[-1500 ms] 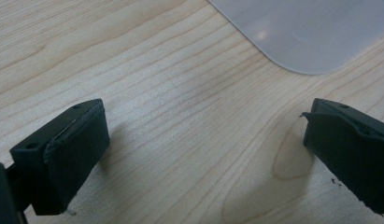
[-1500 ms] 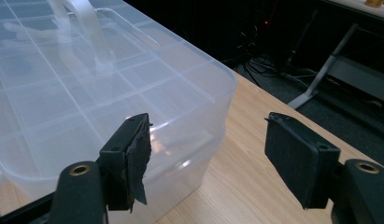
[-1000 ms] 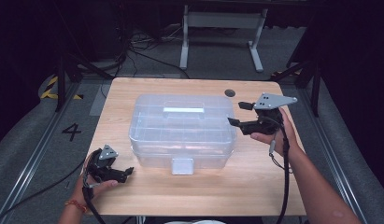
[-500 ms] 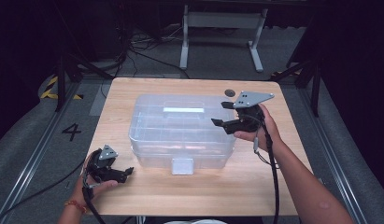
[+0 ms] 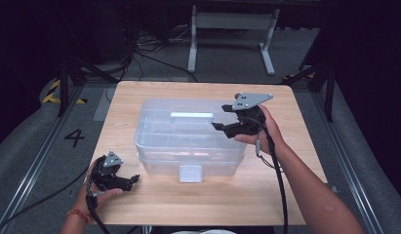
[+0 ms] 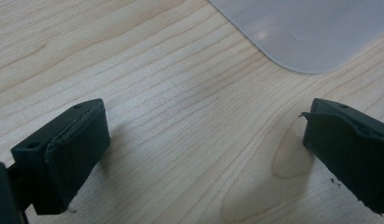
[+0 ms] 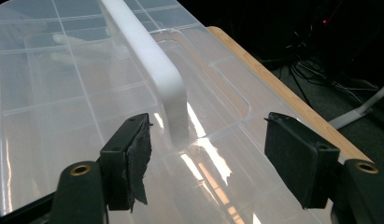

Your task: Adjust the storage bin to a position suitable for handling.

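Observation:
A clear plastic storage box (image 5: 188, 136) with a lid stands in the middle of the wooden table (image 5: 286, 204). Its white carry handle (image 5: 191, 115) lies along the lid, and a white latch (image 5: 190, 173) sits on the front wall. My right gripper (image 5: 222, 117) hovers open over the lid's right end. In the right gripper view the handle (image 7: 152, 60) runs away from between the open jaws. My left gripper (image 5: 132, 179) rests open near the table's front left corner, apart from the box. A corner of the box (image 6: 306, 28) lies beyond its jaws.
A small dark disc lay on the table behind the box in earlier frames; the right gripper now covers that spot. Bare wood lies in front of the box and to its right. Cables (image 5: 149, 48) and a white metal stand (image 5: 232, 24) are on the floor beyond the table.
My right gripper has moved left, from beside the box's right end to over the lid. The left gripper has stayed put.

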`<state>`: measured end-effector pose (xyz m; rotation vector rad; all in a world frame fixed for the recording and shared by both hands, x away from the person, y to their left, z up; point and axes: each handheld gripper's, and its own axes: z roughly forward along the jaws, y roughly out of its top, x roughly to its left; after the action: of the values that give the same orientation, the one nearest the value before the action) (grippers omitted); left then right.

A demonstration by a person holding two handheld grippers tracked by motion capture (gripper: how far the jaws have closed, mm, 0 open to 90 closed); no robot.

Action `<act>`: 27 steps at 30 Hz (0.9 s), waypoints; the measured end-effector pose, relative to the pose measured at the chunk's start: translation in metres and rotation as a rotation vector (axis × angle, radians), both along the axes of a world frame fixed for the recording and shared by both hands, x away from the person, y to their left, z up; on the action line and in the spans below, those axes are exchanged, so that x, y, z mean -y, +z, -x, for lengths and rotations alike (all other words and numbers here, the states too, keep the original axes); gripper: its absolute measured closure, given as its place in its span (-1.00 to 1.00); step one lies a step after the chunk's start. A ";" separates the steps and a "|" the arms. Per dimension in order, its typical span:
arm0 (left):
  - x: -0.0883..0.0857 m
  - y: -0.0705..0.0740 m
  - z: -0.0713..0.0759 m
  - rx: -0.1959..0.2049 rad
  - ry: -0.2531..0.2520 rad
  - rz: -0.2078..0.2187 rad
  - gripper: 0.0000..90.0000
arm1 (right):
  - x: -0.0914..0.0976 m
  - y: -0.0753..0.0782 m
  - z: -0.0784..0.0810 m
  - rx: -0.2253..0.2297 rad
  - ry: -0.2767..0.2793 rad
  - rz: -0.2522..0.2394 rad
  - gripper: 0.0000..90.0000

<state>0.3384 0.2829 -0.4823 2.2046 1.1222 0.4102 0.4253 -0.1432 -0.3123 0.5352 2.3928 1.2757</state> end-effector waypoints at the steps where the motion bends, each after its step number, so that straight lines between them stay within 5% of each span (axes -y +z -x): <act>1: 0.000 0.000 0.000 -0.001 0.001 0.000 -0.98 | -0.001 0.000 0.000 0.002 0.003 0.001 -0.28; 10: 0.000 0.000 0.000 -0.001 0.003 0.001 -0.98 | -0.015 0.002 -0.002 0.003 0.032 0.016 -0.19; 27: 0.000 0.000 0.000 -0.001 0.004 0.002 -0.98 | -0.027 0.005 -0.005 0.004 0.075 0.077 0.38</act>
<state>0.3379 0.2827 -0.4823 2.2021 1.1273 0.4093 0.4307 -0.1164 -0.3069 0.4236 2.4688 1.2087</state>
